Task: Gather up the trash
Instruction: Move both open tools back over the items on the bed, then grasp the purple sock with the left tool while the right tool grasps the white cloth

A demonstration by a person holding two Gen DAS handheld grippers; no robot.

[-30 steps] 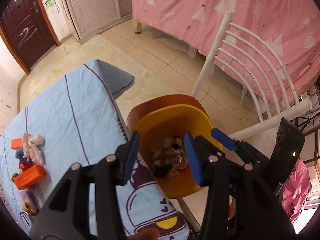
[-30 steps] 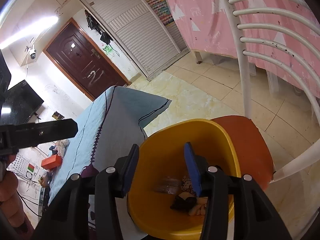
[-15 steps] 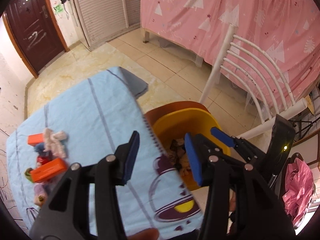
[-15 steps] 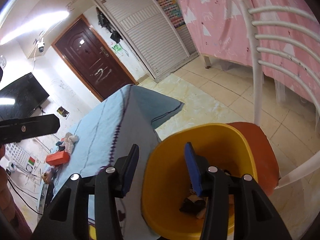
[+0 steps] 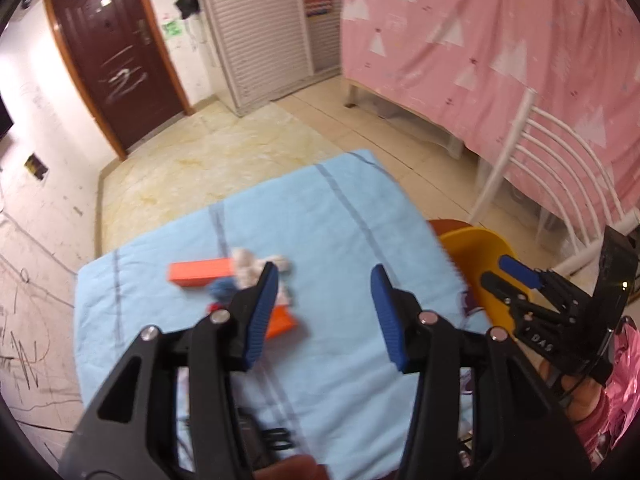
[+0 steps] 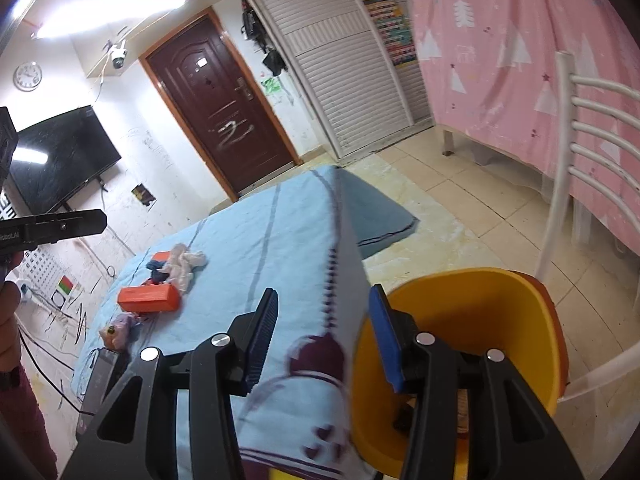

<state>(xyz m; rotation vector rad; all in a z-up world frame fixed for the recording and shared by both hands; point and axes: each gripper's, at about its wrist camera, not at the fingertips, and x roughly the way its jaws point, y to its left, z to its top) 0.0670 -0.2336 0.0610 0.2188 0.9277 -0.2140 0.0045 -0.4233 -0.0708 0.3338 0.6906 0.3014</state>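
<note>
Currently, by label:
Left gripper (image 5: pixel 322 312): fingers spread, empty, lower centre.
Right gripper (image 6: pixel 322 334): spread, empty.
Trash pile (image 6: pixel 176 264): left of centre, on blue cloth (image 6: pixel 256 248).
Yellow bin (image 6: pixel 480 312): lower right.

From the yellow bin (image 6: pixel 472 320) I see bare blue tablecloth (image 5: pixel 344 216) to pass over toward the trash pile (image 5: pixel 256 266), the white chair back (image 6: pixel 576 168) fencing the bin's far side.

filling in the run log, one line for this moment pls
left gripper: open, empty, over blue cloth | right gripper: open, empty, by yellow bin | trash pile: on cloth
</note>
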